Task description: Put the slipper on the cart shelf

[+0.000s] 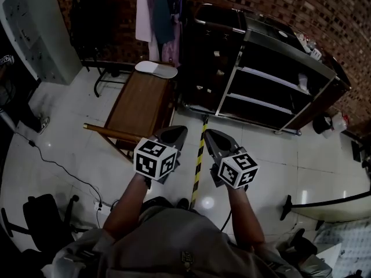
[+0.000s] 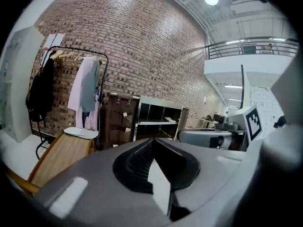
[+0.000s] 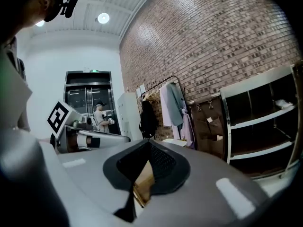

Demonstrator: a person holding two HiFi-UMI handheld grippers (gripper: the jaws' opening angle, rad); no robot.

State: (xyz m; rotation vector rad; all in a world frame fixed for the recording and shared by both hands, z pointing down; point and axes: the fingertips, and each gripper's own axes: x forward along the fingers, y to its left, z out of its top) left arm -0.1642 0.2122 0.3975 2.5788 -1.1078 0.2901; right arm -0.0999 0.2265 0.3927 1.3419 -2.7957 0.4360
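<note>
A white slipper (image 1: 155, 69) lies on the far end of a wooden table (image 1: 139, 106); it also shows in the left gripper view (image 2: 81, 132) and, small, in the right gripper view (image 3: 175, 142). The cart (image 1: 272, 86) with white-edged shelves (image 2: 158, 123) stands against the brick wall, right of the table. My left gripper (image 1: 179, 131) and right gripper (image 1: 207, 134) hang side by side over the floor, well short of the table's near end. Both point toward the table and cart. Each has its jaws shut with nothing between them (image 2: 152, 140) (image 3: 149, 142).
A clothes rack (image 1: 153, 13) with hanging garments stands behind the table, with a dark brown hanging organizer (image 1: 203, 57) beside it. Yellow-black tape (image 1: 200, 155) runs along the floor toward the cart. An office chair (image 1: 40, 213) and a cable lie at the left, a barrier post (image 1: 324, 204) at the right.
</note>
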